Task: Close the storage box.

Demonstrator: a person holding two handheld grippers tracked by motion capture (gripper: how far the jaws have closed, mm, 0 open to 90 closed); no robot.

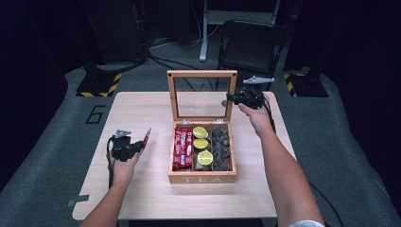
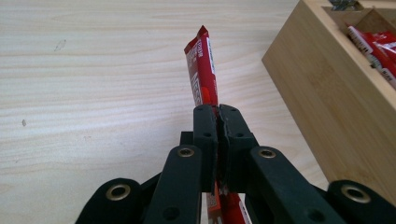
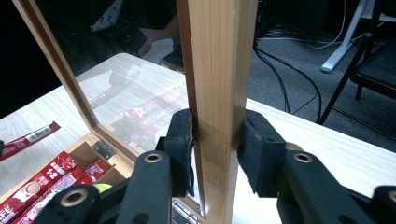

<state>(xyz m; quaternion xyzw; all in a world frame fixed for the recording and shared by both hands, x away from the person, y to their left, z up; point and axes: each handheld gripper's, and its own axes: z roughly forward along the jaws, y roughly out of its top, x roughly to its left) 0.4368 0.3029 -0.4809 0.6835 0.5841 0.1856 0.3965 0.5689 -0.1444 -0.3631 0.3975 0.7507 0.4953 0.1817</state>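
- The left gripper [image 1: 142, 143] was closed on a thin red snack packet with white print [image 1: 147, 136], which stood up from its jaws, tilted toward 1 o'clock in the high view.
- In the left gripper view, the same packet [image 2: 203, 70] was pinched flat between the two black pads, and its free end pointed to 12 o'clock above the pale wooden table [image 2: 93, 70].
- This gripper and its hand [image 1: 124, 163] were over the table at 9 o'clock from the light wooden tea box [image 1: 202, 178], near it but not touching.
- The right gripper [image 1: 231, 98] was clamped on the right side of the wooden lid frame with a glass pane [image 1: 202, 74], which stood upright at 12 o'clock of the box.
- In the right gripper view, the frame bar [image 3: 217, 93] sat between both pads, and they pressed on it from two sides.
- Inside the box, more red packets [image 1: 183, 148] lay in the left compartment, green lime halves [image 1: 201, 144] in the middle one, and dark brown pieces [image 1: 221, 144] in the right one.
- A black folding chair [image 1: 250, 45] stood on the floor behind the table, at 12 o'clock.
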